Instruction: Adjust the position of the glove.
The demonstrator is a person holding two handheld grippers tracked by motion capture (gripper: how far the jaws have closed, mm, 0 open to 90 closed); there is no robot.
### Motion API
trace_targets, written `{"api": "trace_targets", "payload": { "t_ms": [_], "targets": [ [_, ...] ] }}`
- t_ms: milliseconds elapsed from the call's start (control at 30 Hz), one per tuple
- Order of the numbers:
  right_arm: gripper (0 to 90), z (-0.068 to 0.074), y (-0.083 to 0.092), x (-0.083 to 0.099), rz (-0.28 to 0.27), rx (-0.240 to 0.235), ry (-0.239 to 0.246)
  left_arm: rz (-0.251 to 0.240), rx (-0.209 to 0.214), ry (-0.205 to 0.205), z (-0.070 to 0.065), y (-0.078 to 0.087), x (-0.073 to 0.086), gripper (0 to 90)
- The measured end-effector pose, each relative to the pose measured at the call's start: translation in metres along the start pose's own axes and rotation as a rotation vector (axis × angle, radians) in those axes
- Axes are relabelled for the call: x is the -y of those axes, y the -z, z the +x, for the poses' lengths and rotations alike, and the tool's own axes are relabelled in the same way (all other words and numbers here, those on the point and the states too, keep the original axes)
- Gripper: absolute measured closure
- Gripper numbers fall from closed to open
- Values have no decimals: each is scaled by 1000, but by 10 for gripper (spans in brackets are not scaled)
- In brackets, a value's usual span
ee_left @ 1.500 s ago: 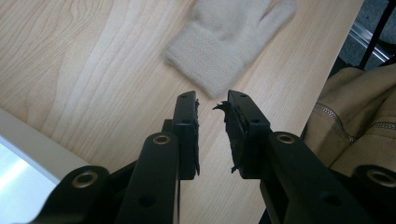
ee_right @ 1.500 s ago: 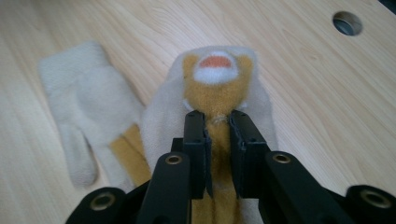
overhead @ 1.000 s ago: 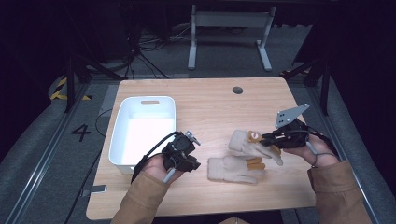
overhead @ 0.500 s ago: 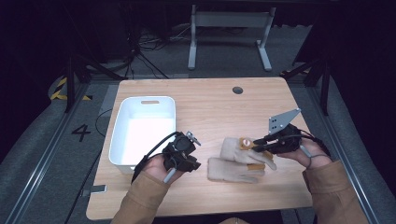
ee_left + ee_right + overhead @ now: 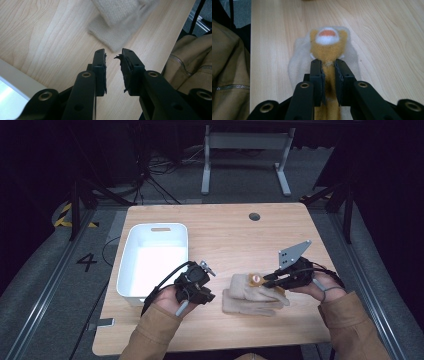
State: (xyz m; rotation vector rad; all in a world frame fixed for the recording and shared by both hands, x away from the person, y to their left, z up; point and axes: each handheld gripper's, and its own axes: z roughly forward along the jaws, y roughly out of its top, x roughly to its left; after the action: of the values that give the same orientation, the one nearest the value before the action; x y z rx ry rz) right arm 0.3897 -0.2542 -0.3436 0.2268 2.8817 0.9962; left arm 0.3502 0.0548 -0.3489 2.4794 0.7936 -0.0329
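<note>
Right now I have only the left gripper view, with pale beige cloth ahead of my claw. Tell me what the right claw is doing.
Observer: The right claw is shut on a fuzzy tan-orange fabric piece with a white and orange tip, which lies on the pale beige cloth.
Operator: Describe the white thing at my lower left.
Observer: It is a white rectangular plastic bin, standing on the left part of the light wooden table, and it looks empty.

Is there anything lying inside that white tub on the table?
No, the high view shows the white tub with a bare white floor, while the beige socks lie on the wooden table beside it.
</note>
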Motion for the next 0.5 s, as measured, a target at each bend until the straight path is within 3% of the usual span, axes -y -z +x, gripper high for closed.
{"api": "trace_targets", "payload": {
  "t_ms": [500],
  "targets": [
    [778, 7, -21, -4, 15, -72, 49, 8, 5, -1, -1, -2, 0, 738]
  ]
}}
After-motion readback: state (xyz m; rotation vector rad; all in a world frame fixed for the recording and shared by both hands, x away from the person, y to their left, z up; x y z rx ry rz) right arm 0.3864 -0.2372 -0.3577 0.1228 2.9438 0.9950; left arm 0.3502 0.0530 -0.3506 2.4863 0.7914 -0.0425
